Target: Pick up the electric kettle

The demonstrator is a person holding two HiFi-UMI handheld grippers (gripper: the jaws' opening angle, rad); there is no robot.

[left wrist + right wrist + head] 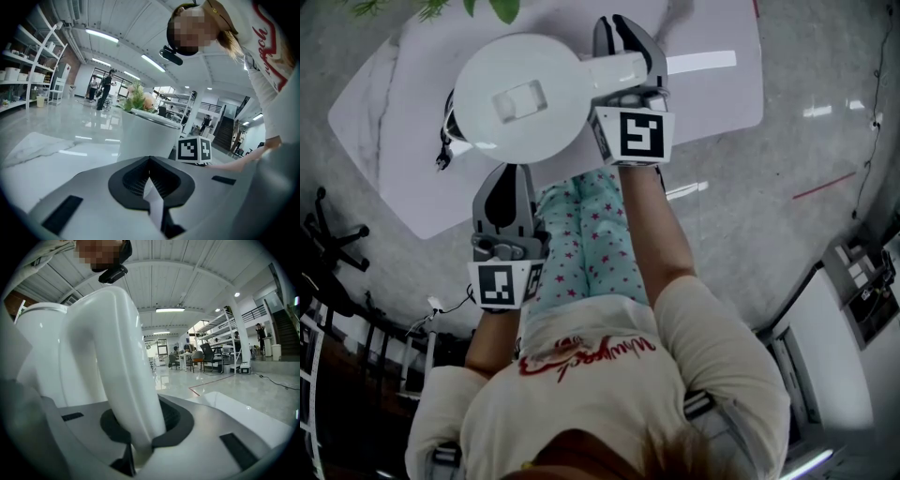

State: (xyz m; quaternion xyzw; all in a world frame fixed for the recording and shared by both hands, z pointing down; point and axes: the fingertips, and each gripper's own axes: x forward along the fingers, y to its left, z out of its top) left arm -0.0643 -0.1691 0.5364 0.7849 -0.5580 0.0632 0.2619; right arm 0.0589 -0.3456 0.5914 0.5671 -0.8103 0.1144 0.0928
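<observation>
right claw (621, 36): narrow, its jaws clamped across the white handle (117, 357), which fills the gap between the pads.

grip point: low on the handle's arch, the handle rising up out of the jaws and curving over toward the body.

handle axis: close to upright in the right gripper view; in the head view it runs sideways from the body toward the right claw.

electric kettle (520, 98): directly left of the right claw in the head view, lid up, over the near edge of the desk (712, 94).

height: its round outline overlaps the desk edge and the floor beyond it, so it is judged to be off the desk, though no view shows its underside.

load: all the weight hangs to one side of the grip, so the body would tend to swing down around the jaws.

left claw (508, 187): jaws drawn together on nothing, only a pale sliver showing between the pads.

left claw to kettle: near, pointing at the body from the person's side, not touching; it is the free claw for steadying the body.

black base (445, 141): on the desk at the kettle's far left, partly hidden beneath it.
</observation>
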